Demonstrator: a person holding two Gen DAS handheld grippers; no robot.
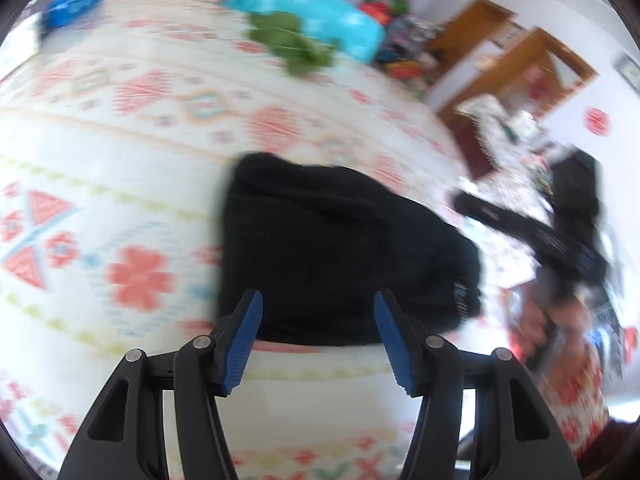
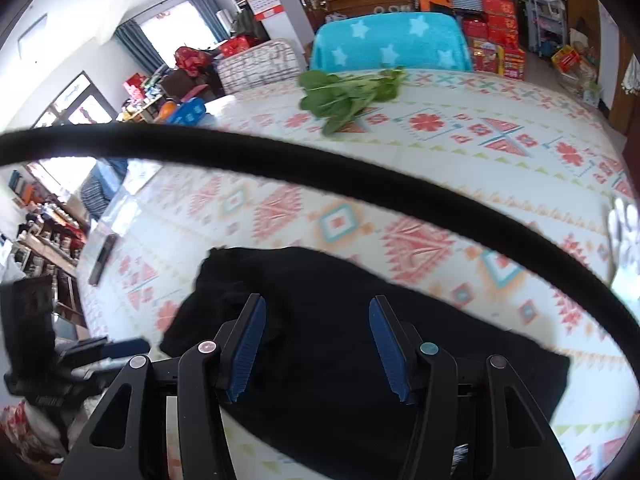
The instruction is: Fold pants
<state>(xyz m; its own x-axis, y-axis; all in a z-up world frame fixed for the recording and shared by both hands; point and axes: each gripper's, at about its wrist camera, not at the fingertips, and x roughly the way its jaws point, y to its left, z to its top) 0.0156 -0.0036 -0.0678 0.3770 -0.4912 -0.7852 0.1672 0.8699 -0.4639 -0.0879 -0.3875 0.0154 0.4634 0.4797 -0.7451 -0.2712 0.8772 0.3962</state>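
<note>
Folding pants (image 1: pixel 340 248): black bundle flat on patterned surface (image 1: pixel 120 128), both my jaws parted and empty above it; next, regrip matching corners squarely, keeping edges aligned.

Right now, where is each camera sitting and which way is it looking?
Left wrist: on the left tongs, tilted down at the black pants on the patterned cloth; a hand shows at right.
Right wrist: on the right tongs, tilted down at the pants; a black cable crosses.
Shared: pants, green leaves, turquoise blanket.
</note>
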